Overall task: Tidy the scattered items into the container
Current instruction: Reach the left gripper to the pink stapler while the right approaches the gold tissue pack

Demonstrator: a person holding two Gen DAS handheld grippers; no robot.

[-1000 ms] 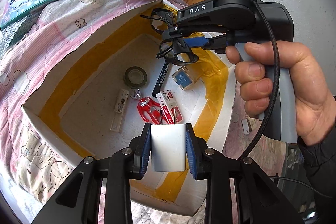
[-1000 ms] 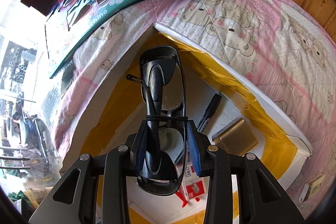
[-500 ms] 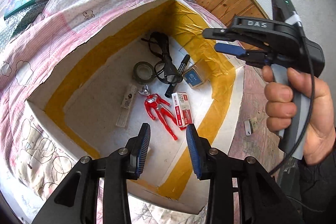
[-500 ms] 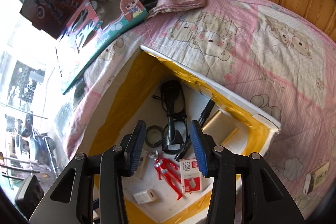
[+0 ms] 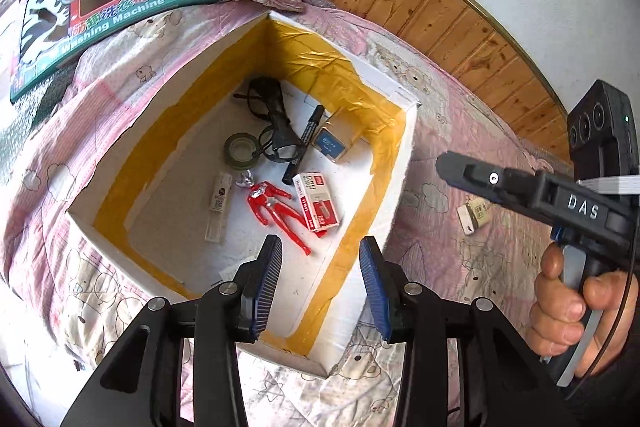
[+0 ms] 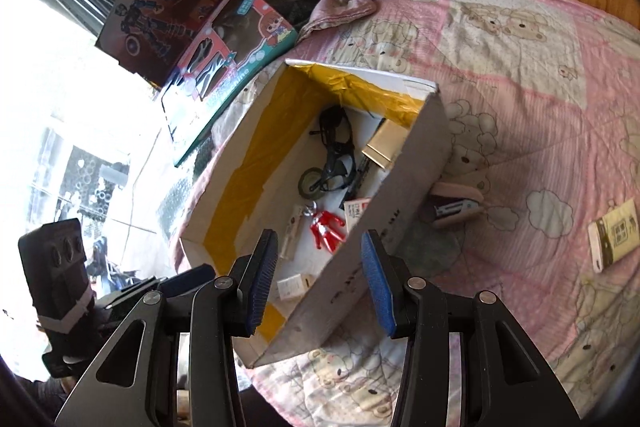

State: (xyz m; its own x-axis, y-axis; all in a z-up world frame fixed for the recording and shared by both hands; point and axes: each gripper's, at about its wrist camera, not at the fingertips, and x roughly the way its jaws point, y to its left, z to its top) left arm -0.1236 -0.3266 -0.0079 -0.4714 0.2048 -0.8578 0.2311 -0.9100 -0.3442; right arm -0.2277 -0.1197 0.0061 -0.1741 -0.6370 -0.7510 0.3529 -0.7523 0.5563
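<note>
— Two fingers of the left gripper (image 5: 320, 283) stand apart with nothing between them, above the near corner of the box (image 5: 394, 179). What lies inside, seen from the left wrist?

— Several things rest on its white floor: black glasses (image 5: 276, 127), a roll of tape (image 5: 240, 150), a black marker (image 5: 304, 143), a small blue-faced box (image 5: 330, 145), a red toy figure (image 5: 276, 213), a red and white staple box (image 5: 318, 207) just beside the figure, and a slim white tube (image 5: 218, 207). Out on the pink bedspread (image 5: 440, 131), a small white item (image 5: 474, 217) lies apart from the box. The right gripper (image 5: 452, 167) shows at the right edge, held in a hand (image 5: 576, 311); whether it is open cannot be told from here.

— And from the right wrist?

— Its own fingers (image 6: 262, 279) are spread wide and empty, over the box's near wall. Beyond that wall, on the bedspread, a pink stapler (image 6: 456, 207) lies touching the box, and a cream packet (image 6: 614, 237) lies well apart to the right. A toy package (image 6: 236, 55) leans behind the box.
</note>
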